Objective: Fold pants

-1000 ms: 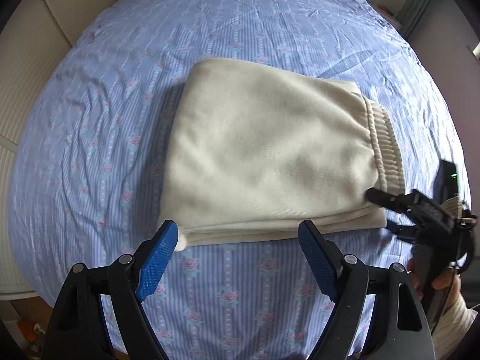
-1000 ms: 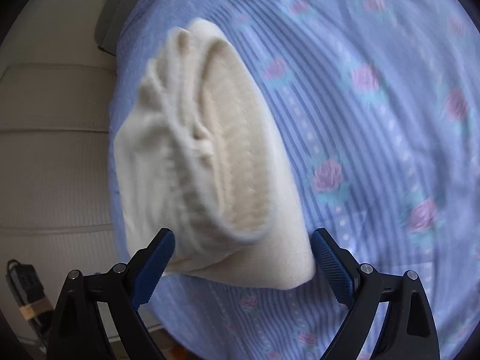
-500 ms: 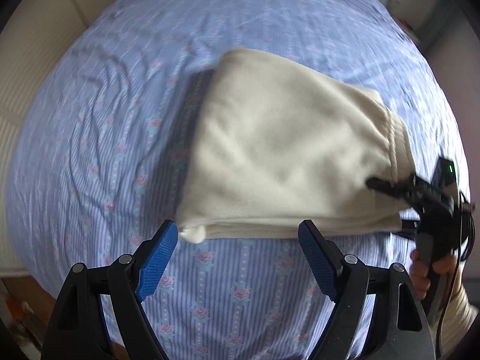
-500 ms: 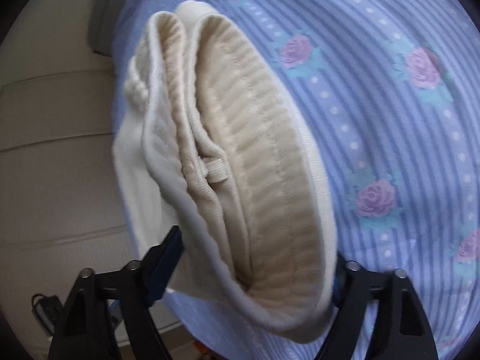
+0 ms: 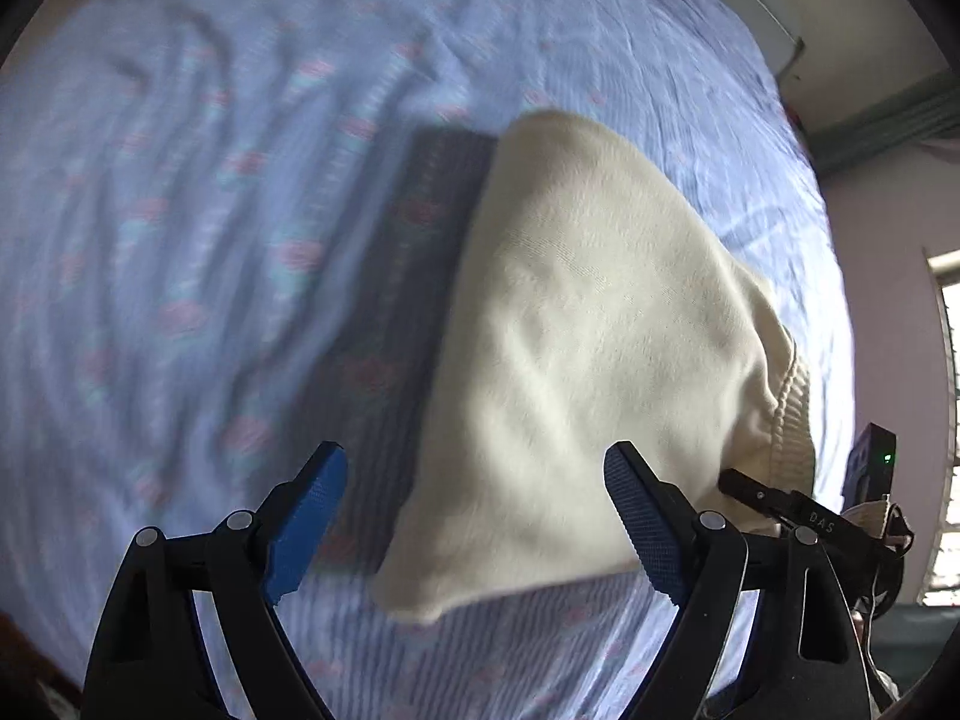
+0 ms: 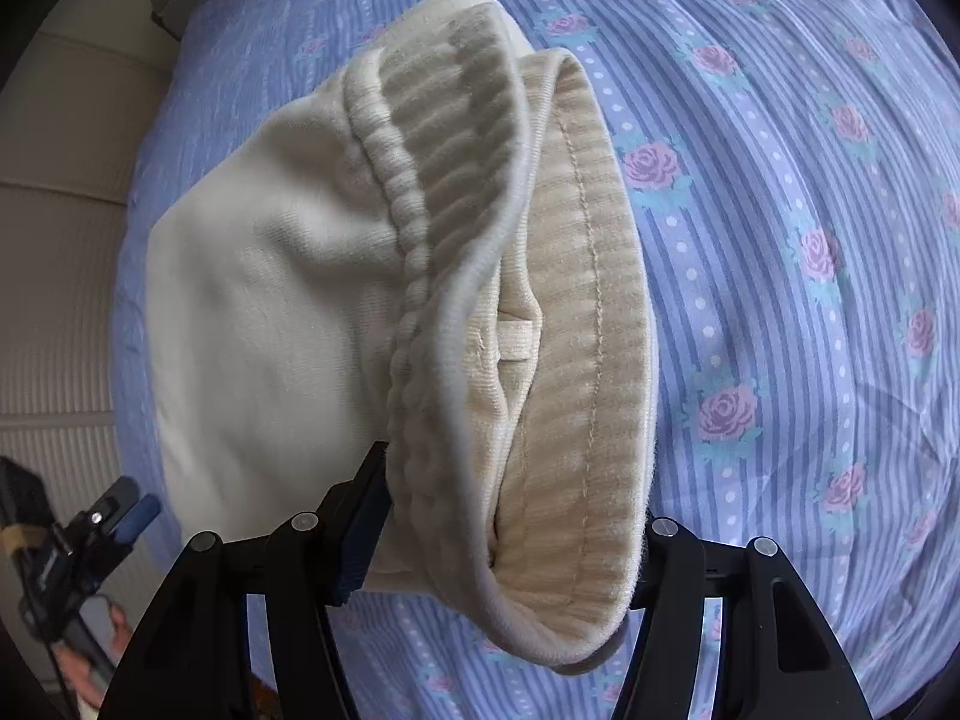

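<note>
The cream pants (image 5: pixel 570 336) are folded into a thick bundle and held up off the bed, casting a dark shadow on the sheet. My right gripper (image 6: pixel 504 546) is shut on the ribbed waistband (image 6: pixel 576 324) end of the bundle; it also shows at the right edge of the left wrist view (image 5: pixel 774 495). My left gripper (image 5: pixel 474 516) is open and empty, with its blue pads just in front of the bundle's near lower corner. It shows small at the lower left of the right wrist view (image 6: pixel 120 516).
The bed carries a blue striped sheet with pink roses (image 6: pixel 810 240). A beige padded headboard or wall (image 6: pixel 54 276) lies to the left in the right wrist view. A window (image 5: pixel 948 360) and pale wall are at the right.
My right gripper closed on the waistband end and lifted the folded pants off the bed. The left gripper stayed open and drew slightly nearer the bundle's corner.
</note>
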{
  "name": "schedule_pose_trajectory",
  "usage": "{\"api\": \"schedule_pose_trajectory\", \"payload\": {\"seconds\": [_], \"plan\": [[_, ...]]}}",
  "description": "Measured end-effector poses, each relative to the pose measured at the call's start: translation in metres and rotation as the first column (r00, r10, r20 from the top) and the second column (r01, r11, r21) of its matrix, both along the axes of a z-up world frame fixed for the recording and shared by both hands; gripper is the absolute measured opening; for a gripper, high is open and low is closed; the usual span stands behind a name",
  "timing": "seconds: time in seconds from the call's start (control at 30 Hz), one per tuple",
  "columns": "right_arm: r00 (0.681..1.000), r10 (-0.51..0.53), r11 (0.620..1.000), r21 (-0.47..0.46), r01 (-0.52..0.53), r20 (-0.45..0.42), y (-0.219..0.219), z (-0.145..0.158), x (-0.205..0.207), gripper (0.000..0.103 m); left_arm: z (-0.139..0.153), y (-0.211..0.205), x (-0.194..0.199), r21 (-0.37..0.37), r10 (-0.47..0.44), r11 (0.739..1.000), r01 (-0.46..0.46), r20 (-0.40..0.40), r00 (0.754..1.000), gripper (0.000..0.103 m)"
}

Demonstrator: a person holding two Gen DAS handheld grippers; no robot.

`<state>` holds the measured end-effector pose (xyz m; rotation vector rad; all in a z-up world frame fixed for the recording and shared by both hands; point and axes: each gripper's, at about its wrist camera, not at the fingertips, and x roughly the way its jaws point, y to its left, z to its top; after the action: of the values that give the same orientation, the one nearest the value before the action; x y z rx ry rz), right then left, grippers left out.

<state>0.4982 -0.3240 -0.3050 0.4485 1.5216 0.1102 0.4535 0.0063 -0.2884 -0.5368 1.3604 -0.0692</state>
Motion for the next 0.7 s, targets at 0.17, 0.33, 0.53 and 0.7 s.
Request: {"api": "schedule_pose_trajectory", "payload": {"seconds": [0.17,0.33,0.53,0.7], "plan": [[1.000,-0.005,0.999,-0.033,0.005,0.010,0.010,-0.012,-0.012,0.062,-0.031,0.001,0.029,-0.082,-0.048,0.996,0.045,-0.035,0.998,0.087],[0.999,-0.026,0.998,-0.057,0.027,0.022,0.022,-0.009,-0.018,0.063,-0.049,-0.002,0.047,-0.212,-0.104,0.972,0.096,-0.029,0.994,0.078],[0.999,-0.047,0.996,-0.079,0.049,0.021,0.033,-0.013,-0.019,0.065,-0.065,-0.006,0.069,-0.317,-0.146,0.940,0.126,-0.042,0.988,0.075],[0.998,-0.065,0.995,-0.079,0.067,0.022,0.036,-0.019,-0.016,0.069,-0.070,-0.007,0.077,-0.337,-0.150,0.934,0.122,-0.059,0.987,0.076]]}}
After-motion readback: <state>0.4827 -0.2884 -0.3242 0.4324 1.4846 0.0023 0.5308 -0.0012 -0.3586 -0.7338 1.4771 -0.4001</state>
